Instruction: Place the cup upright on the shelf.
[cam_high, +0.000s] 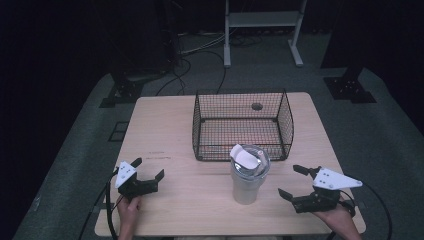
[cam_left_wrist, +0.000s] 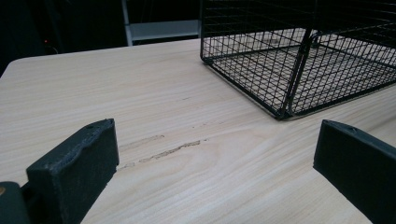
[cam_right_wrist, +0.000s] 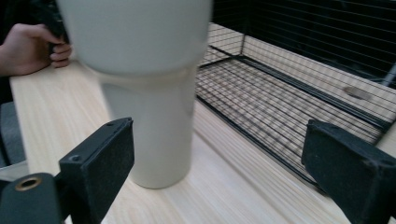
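Upright tumbler (cam_high: 248, 177) stands just ahead-left of right gripper (cam_high: 296, 181) jaws, wide apart; left gripper (cam_high: 148, 169) farther, also wide.

left hand-held gripper (cam_high: 149, 171) open-jawed, right hand-held gripper (cam_high: 292, 181) open-jawed

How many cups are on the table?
1. The white cup stands upright on the table, just in front of the wire basket, between the left gripper and right gripper.
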